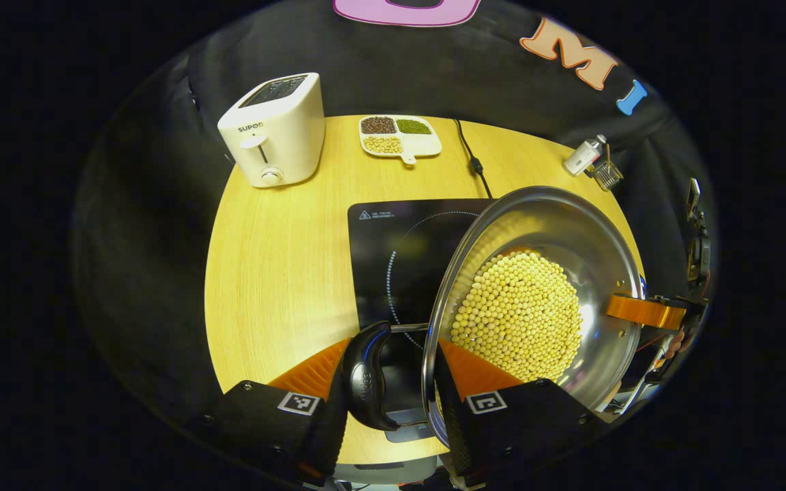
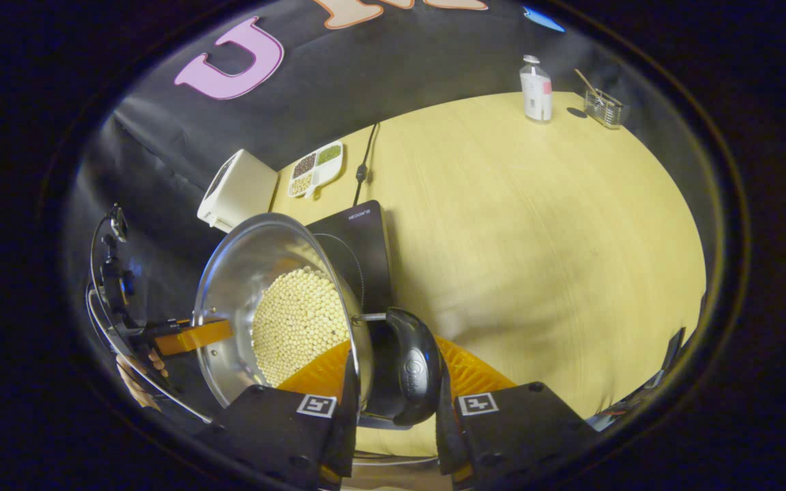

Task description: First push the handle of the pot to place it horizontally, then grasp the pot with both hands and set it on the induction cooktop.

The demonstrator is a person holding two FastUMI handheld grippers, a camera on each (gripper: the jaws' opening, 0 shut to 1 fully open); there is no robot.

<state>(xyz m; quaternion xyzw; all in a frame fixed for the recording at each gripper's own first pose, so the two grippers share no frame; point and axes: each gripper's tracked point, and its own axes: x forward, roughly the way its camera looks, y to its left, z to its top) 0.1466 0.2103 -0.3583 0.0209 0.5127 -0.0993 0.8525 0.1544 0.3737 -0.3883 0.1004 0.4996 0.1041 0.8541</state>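
Your left gripper (image 1: 393, 382) has its two orange fingers closed on the pot's (image 1: 557, 232) rim, beside the black handle (image 1: 368, 382). Your right gripper (image 2: 393, 389) does the same at the opposite handle (image 2: 410, 372). The pot, full of pale beans (image 1: 519, 314), hangs tilted between both grippers, with its handle-to-handle axis running from one gripper to the other. Ahead of the left gripper and under the pot lies the black cooktop (image 1: 393, 245) on the table (image 1: 277, 273).
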